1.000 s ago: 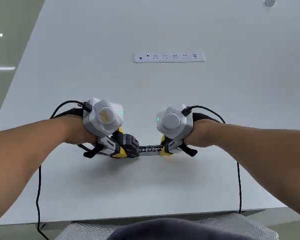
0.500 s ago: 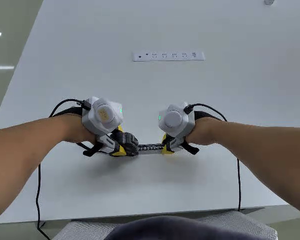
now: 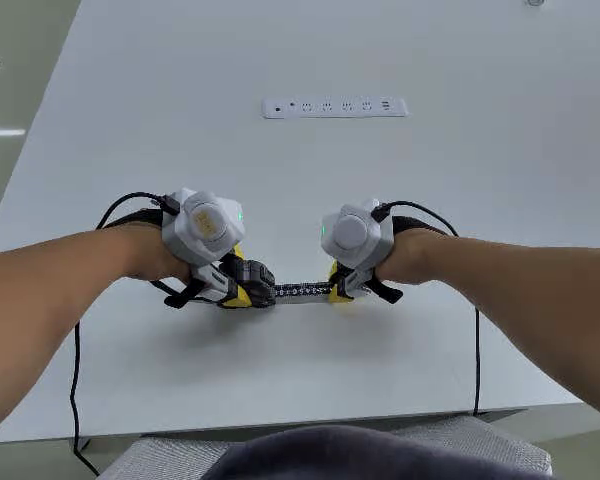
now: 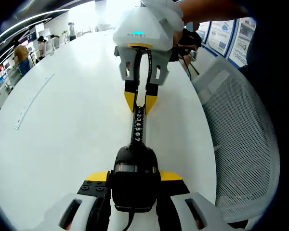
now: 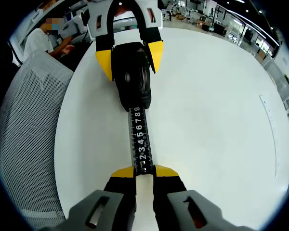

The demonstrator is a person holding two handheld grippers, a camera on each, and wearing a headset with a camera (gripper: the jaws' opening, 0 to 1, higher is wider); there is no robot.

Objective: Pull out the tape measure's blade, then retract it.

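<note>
left gripper (image 4: 134, 176) clamped on tape measure case (image 5: 132, 77) | right gripper (image 5: 144, 171) apparently pinching blade (image 5: 139, 137) end, hook hidden | short blade span out over white table (image 3: 380, 200)

Head view: black boxy tape measure case (image 3: 255, 283) partly hidden between left gripper (image 3: 238, 288) jaws. Numerals on narrow black numbered blade (image 3: 300, 290) too small to read. Blade tip hidden between right gripper (image 3: 336, 291) yellow-tipped jaws.

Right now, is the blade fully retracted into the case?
No, a numbered stretch of blade runs from the case to the right tool, which grips its end.
</note>
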